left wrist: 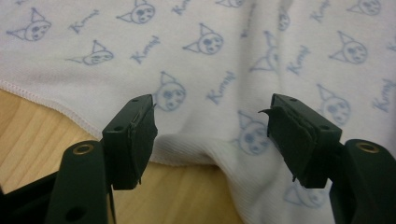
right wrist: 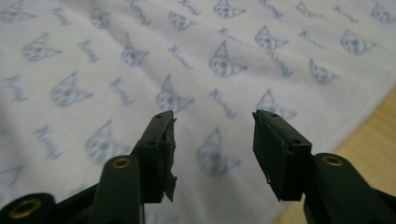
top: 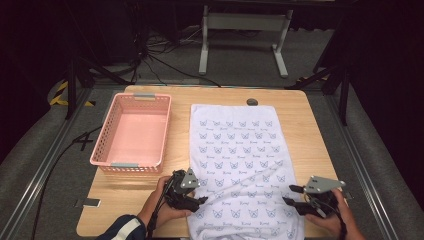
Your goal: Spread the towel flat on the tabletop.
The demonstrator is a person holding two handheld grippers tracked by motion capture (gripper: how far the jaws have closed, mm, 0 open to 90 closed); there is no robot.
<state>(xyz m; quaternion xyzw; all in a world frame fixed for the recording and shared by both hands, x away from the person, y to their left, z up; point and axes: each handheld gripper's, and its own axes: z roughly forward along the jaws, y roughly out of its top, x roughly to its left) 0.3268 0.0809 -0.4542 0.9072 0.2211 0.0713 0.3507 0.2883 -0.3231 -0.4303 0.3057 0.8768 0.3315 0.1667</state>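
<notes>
So nothing is folded yet, as far as I can tell. Closest to the person, the near end of the towel (top: pixel 240 170) hangs a bit over the front edge of the table (top: pixel 125 210), and it's rumpled there, with creases running between the two grippers. The rest lies flat and long, stretching away to the far side. My guess is the job is to fold it and maybe drop it in the basket, so basically all of that is still ahead.

The left gripper (top: pixel 196 200) sits at the towel's near left edge, held low in the left hand (top: pixel 162 202) and pointing inward across the cloth. In the left gripper view its jaws stand wide apart, with the hemmed edge and a little bump of fabric lying between them, but the pads aren't pressing on anything. No grip there.

The right gripper (top: pixel 292 195) is over by the near right edge, in the right hand (top: pixel 332 217), pointing left toward the other one. Its jaws are parted too, hovering just above the printed cloth with nothing pinched.

Both forearms come in low from the bottom, hands about level with each other, like they're lining up to pick the near corners.

Farther back on the left is the pink basket (top: pixel 107 135), with nothing in it, just beside the towel but not touching.
</notes>
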